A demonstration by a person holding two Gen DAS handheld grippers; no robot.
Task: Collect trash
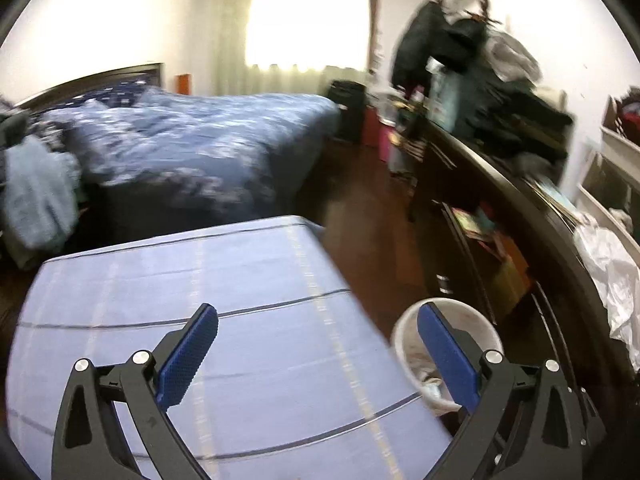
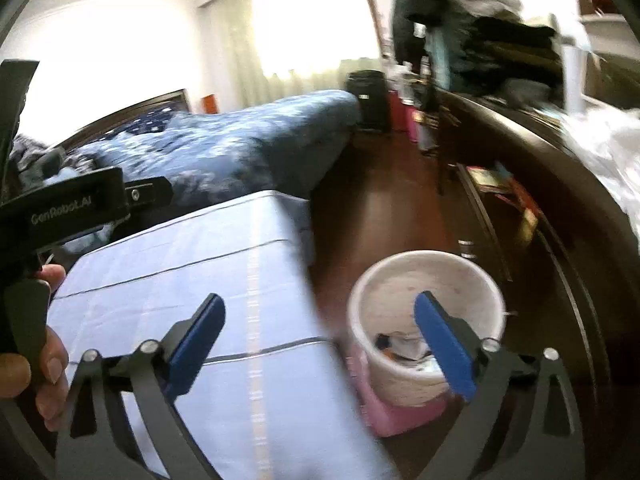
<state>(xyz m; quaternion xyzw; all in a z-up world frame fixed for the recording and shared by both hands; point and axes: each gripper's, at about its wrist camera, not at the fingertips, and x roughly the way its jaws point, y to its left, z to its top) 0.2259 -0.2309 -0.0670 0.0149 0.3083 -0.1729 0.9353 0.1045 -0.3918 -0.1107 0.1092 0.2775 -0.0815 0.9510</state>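
Two grippers are in view, and both stand wide apart with nothing between the pads. The left gripper point(image 1: 318, 350) hangs over the table point(image 1: 224, 288), its right pad showing in front of the bin point(image 1: 404, 344). The right gripper point(image 2: 320, 342) straddles the table edge and the bin mouth, so one pad overlaps the cloth and the other the bin's inside.

You hold both tools tilted downward, probably so the cameras take in the table top and the floor beside it together. In the right view your left hand point(image 2: 38, 344) grips the handle of the other tool at the frame's edge.

The bin stands on the wooden floor between the table and the dark cabinet point(image 1: 516, 208), near the table corner. It is white-lined and open. At its bottom lie several scraps point(image 2: 400, 348), crumpled and pale; blur hides what they are. The table top in view carries no loose trash. Judge collection here as largely done.
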